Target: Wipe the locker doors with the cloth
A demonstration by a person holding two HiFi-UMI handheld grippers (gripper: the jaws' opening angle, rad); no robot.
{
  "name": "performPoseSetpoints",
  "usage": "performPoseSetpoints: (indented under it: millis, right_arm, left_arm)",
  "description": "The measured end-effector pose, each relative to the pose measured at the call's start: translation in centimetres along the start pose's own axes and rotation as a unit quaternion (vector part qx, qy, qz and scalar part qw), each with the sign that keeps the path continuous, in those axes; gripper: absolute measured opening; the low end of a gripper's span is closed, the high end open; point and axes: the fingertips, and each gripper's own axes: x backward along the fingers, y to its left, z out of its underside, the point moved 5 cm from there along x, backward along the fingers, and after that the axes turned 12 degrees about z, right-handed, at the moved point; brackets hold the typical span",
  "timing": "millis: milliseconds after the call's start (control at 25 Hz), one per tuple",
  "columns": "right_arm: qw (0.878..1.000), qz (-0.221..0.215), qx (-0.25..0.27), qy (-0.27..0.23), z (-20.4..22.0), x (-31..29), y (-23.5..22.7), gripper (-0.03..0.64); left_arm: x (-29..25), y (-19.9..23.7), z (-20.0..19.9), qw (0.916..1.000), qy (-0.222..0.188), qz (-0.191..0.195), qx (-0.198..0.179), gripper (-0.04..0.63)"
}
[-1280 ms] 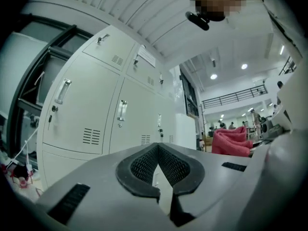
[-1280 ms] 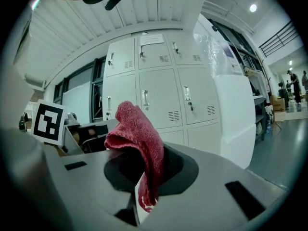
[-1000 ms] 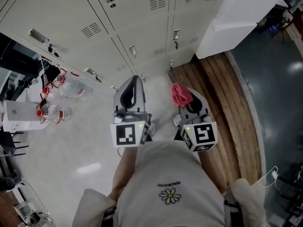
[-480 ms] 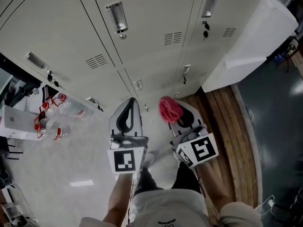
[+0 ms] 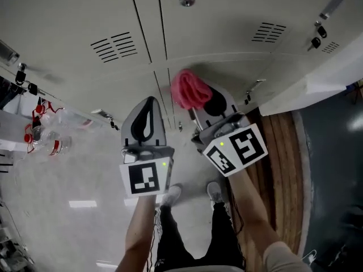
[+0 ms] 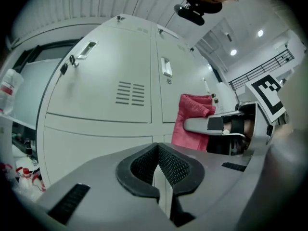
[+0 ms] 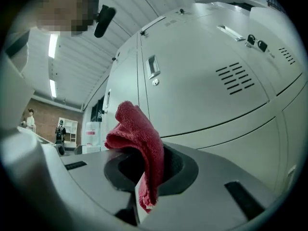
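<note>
Press cloth (image 5: 187,88), pinched in the right gripper (image 5: 194,100) near the far locker door (image 5: 227,33), flat against it and sweep evenly, with closed, empty left gripper (image 5: 146,102) clear at left.

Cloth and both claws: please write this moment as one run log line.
right claw: shut on red cloth | left claw: shut, empty | locker doors: ahead, cloth contact unclear
</note>
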Motion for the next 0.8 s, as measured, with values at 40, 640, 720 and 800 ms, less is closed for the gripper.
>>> performPoseSetpoints:
  millis: [40, 640, 720, 800]
  right_arm:
    - [1.000, 0.003, 0.010, 0.003, 0.8, -0.9, 0.1, 0.038]
    - [0.994, 0.016, 0.110, -0.001, 3.0, -4.1, 0.8, 0.038]
    - [0.993, 0.017, 0.114, -0.005, 3.0, -4.0, 0.6, 0.040]
    - [0.993, 0.026, 0.116, -0.003, 3.0, -3.7, -0.2, 0.040]
  left_arm:
    - [-0.3, 0.5, 0.8, 1.0000, 0.003, 0.000, 0.005, 0.017]
    - [-2.7, 1.2, 3.5, 0.9996, 0.000, 0.024, 0.015, 0.017]
    - [-3.0, 1.1, 3.5, 0.9996, -0.002, 0.021, 0.018, 0.017]
    - [-3.2, 0.9, 3.6, 0.9998, -0.001, 0.016, 0.015, 0.017]
